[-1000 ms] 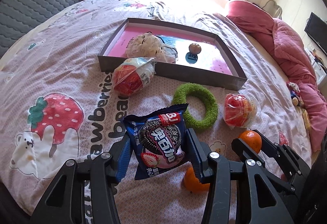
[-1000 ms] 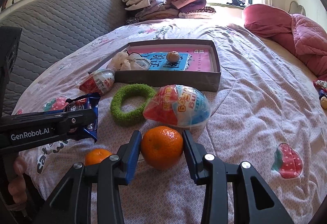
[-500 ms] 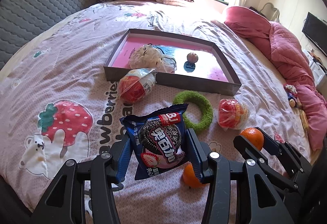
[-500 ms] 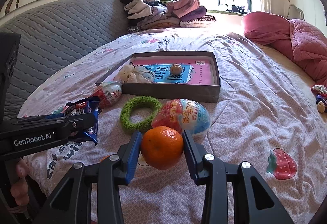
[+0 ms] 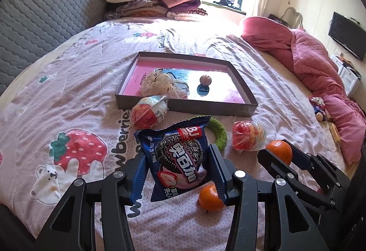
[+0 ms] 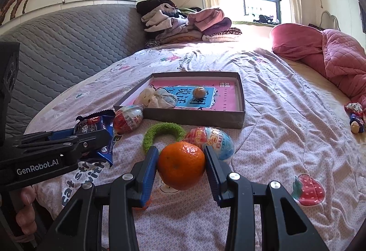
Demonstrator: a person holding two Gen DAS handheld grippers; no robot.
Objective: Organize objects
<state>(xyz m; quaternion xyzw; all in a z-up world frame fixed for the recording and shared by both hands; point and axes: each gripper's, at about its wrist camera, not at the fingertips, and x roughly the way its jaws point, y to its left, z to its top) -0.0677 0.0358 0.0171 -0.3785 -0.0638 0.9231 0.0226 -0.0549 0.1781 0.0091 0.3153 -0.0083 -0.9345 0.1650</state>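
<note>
Both grippers have risen: left gripper (image 5: 178,173) clenches the blue crinkly cookie packet (image 5: 179,159), right gripper (image 6: 180,167) the round orange tangerine (image 6: 181,165), which could roll free.

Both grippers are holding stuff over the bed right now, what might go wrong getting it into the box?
1. The right gripper pinches the round orange only at its sides; it may roll out.
2. The left gripper holds the soft cookie packet, which may crumple or slip.
3. The box sits on soft bedding, and a walnut and mesh bundle already inside could get bumped.
</note>
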